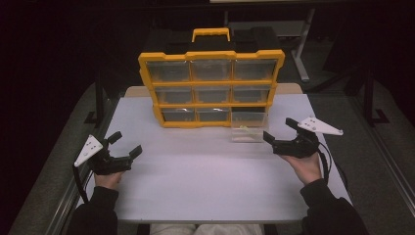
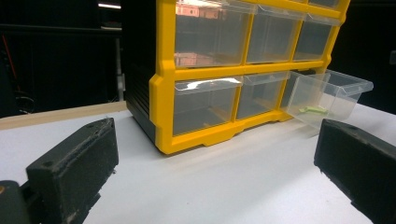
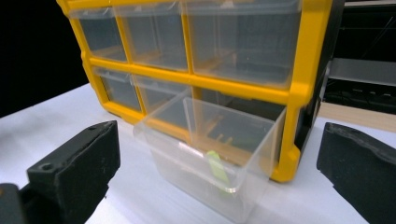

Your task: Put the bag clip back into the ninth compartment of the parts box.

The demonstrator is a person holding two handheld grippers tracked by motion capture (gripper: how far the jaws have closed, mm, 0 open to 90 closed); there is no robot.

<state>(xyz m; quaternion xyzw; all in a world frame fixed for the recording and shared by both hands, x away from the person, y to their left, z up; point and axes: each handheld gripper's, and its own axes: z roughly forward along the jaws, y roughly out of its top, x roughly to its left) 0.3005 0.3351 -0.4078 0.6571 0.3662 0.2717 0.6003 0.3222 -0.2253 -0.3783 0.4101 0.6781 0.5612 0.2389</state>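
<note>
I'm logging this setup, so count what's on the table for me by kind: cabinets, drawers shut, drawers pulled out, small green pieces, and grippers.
Yellow drawer cabinet: 1
Clear drawers pushed in: 8
Clear drawer pulled out: 1
Small green piece inside the pulled-out drawer: 1
Grippers, both open and holding nothing: 2, left gripper and right gripper
Total: 13

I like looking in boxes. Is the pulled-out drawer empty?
No, a small green thing lies in the clear drawer pulled out of the yellow cabinet.
</note>
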